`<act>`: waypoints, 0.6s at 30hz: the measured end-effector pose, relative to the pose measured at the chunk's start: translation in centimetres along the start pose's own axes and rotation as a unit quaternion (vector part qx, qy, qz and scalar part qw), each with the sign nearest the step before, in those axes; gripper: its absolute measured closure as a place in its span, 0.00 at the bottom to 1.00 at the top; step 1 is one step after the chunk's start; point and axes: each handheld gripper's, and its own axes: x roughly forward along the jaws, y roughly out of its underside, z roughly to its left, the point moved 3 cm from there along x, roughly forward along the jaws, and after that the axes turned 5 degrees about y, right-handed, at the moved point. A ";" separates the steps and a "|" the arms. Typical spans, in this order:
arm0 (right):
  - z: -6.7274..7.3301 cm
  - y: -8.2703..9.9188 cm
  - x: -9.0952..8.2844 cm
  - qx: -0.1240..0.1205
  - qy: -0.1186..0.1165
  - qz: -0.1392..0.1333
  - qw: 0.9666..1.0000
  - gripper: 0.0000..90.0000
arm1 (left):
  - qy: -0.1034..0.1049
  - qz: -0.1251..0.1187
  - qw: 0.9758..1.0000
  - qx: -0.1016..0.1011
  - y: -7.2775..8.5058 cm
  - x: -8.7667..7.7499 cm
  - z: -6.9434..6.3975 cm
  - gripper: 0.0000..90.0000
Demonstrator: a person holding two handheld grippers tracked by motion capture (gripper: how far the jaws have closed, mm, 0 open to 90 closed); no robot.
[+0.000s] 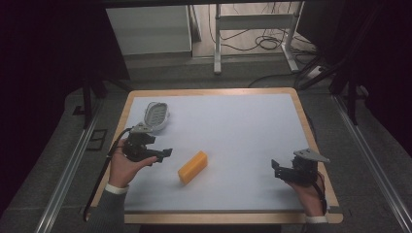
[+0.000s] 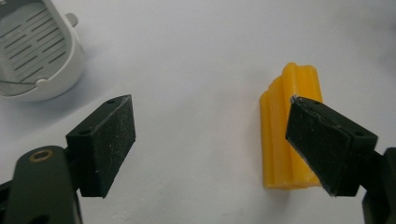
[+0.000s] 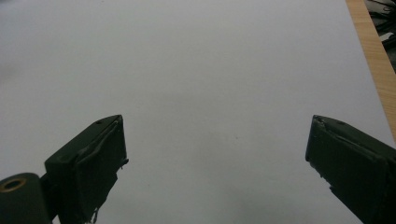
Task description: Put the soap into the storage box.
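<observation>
An orange ridged bar (image 1: pixel 193 166) lies on the white table mat, a little left of centre; in the left gripper view the same orange bar (image 2: pixel 286 135) sits just behind the right jaw. My left gripper (image 1: pixel 164 155) (image 2: pixel 212 142) is open, close to the bar's left side and holding nothing. A white slotted dish (image 1: pixel 156 115) (image 2: pixel 32 53) rests behind the left hand. My right gripper (image 1: pixel 275 169) (image 3: pixel 217 158) is open near the table's right edge, over bare mat, with nothing between its jaws.
The white mat (image 1: pixel 243 131) lies on a wooden-edged table (image 1: pixel 301 109). Beyond the far edge stand a white frame (image 1: pixel 252 24) and cables on the floor. Metal rails (image 1: pixel 68 170) run along both sides.
</observation>
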 end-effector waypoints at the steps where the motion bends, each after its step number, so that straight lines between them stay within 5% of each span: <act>1: 0.0 0.0 0.0 0.000 0.000 0.001 1.000 0.06 | 0.000 0.002 1.000 0.003 -0.1 0.2 -0.1 0.19; 18: -0.1 0.3 0.2 -0.007 0.003 0.014 1.000 0.06 | 0.012 0.020 0.999 0.037 -1.4 2.1 -2.6 0.18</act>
